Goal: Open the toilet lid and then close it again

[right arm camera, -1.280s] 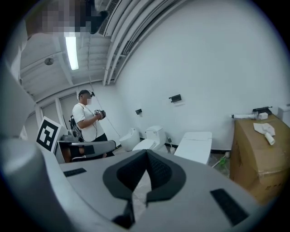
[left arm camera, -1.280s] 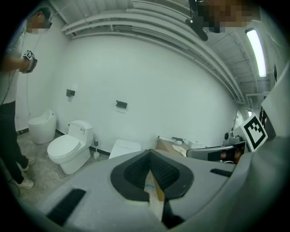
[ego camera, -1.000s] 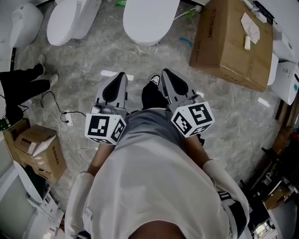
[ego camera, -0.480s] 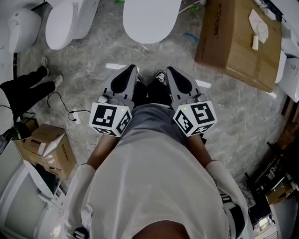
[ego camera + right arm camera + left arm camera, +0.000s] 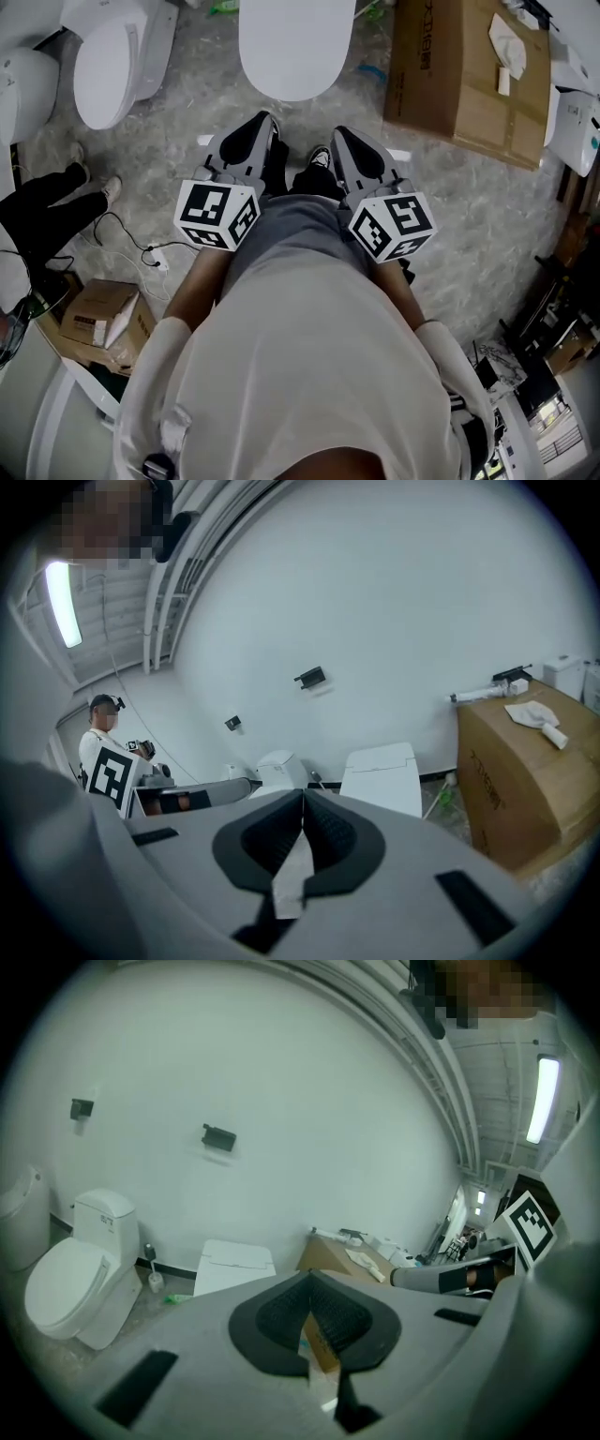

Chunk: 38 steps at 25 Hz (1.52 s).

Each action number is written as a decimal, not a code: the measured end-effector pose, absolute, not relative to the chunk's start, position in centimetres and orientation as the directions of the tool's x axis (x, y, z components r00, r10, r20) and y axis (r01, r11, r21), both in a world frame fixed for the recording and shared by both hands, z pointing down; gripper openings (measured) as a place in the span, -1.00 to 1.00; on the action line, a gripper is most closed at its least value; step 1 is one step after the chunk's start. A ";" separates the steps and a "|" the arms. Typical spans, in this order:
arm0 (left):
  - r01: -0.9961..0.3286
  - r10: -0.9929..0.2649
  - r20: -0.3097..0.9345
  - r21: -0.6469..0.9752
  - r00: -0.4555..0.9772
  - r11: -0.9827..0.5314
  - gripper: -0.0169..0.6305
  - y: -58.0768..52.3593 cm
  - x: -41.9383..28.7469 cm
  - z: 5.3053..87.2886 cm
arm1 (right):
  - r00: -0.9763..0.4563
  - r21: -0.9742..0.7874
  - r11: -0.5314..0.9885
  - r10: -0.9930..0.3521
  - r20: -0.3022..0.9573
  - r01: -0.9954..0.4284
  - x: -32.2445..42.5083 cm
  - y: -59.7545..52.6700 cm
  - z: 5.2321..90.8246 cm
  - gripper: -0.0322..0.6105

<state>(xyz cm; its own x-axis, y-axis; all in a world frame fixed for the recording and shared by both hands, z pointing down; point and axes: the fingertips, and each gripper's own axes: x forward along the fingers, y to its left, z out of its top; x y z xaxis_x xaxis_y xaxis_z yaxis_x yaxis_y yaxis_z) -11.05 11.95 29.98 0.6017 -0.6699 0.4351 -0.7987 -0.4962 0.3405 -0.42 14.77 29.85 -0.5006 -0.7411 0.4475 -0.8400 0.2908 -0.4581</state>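
Toilet lid (image 5: pixel 296 42) x1, grippers (image 5: pixel 261 122) (image 5: pixel 339 139) x2, boxes (image 5: pixel 469 75) (image 5: pixel 103 314) x2

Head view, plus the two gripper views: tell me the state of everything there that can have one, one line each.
Front toilet lid: down, closed.
Toilet at left: lid down.
Left tongs: shut, nothing between them.
Right tongs: shut, nothing between them.
Big cardboard box: closed.
Ceiling light: on.

White toilet lid (image 5: pixel 296 47), brown cardboard box (image 5: pixel 464 80)
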 end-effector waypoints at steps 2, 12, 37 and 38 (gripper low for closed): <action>-0.785 -0.663 0.421 0.342 0.619 -0.516 -0.93 10.0 -12.0 29.8 | -0.487 -0.460 0.271 -0.744 0.457 -0.845 -1.4 12.9 30.2 -0.87; -0.770 -0.619 0.458 0.370 0.638 -0.520 -0.93 4.9 -14.7 34.0 | -0.421 -0.504 0.112 -0.716 0.556 -0.856 -1.8 7.3 39.6 -0.86; -0.804 -0.524 0.611 0.414 0.593 -0.428 -0.93 3.3 -12.4 51.3 | -0.367 -0.636 -0.337 -0.594 0.716 -0.694 6.3 5.9 75.5 -0.43; -0.808 -0.521 0.619 0.415 0.588 -0.419 -0.93 3.3 -12.5 51.8 | -0.376 -0.644 -0.343 -0.591 0.714 -0.683 6.3 5.9 76.4 -0.38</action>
<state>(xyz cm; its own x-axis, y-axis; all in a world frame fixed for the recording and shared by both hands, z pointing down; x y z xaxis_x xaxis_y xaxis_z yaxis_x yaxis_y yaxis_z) -12.52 3.34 51.83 0.5882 -0.5211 0.6185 -0.8076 -0.4190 0.4150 6.27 5.85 76.41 -0.3762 -0.5909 0.7137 -0.6833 -0.3433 -0.6444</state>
